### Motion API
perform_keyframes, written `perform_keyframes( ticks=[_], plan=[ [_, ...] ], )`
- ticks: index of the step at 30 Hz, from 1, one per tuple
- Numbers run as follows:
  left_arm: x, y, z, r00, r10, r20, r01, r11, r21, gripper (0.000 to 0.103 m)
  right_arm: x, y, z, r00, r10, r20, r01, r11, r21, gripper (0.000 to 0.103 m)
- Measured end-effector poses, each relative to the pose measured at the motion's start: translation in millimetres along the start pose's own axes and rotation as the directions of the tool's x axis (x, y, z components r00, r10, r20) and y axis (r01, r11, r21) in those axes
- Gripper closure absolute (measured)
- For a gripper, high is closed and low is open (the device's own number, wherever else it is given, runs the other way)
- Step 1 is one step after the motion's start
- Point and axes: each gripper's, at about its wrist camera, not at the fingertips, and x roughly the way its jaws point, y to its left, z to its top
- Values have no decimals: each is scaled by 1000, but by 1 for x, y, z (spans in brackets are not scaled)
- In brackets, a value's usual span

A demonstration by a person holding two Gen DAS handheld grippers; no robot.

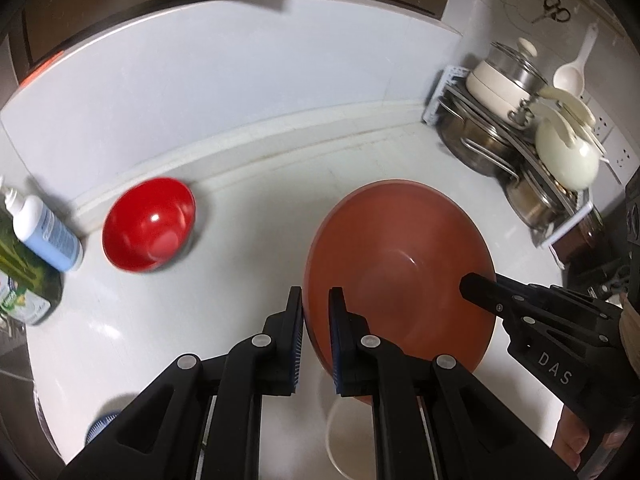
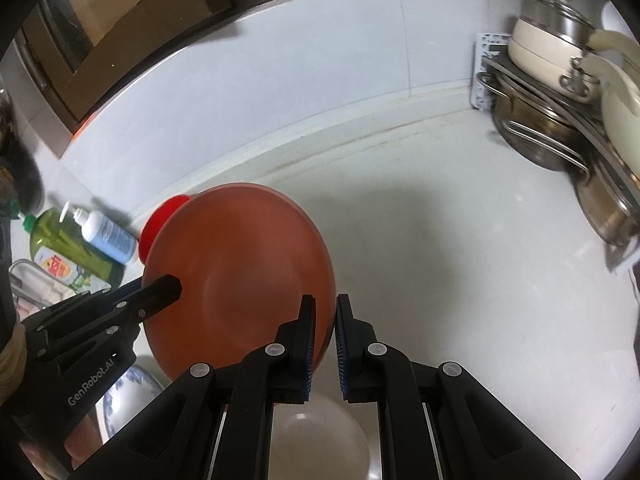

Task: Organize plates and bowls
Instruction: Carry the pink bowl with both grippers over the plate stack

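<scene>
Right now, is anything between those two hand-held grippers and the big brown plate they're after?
No. The left hand-held gripper and the right hand-held gripper already clamp opposite rims of the brown plate, which is tilted above the white counter. The red bowl sits clear to the side.

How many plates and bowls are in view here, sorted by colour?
Brown-orange: 1, the large plate clamped at opposite rims by the left gripper and right gripper
Red: 1, the bowl on the counter
White: 1, the dish beneath the plate
Blue-and-white patterned: 1, the dish at the lower left
Total: 4
</scene>
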Motion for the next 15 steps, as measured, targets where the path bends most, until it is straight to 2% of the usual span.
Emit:
perform_keyframes(
  ticks=[15],
  plan=[
    [-5,-12,-55,998,-18,-62,19,1000,7,90,-16,-11,-59,999,-16,-49,16,1000,-1,91]
  ],
)
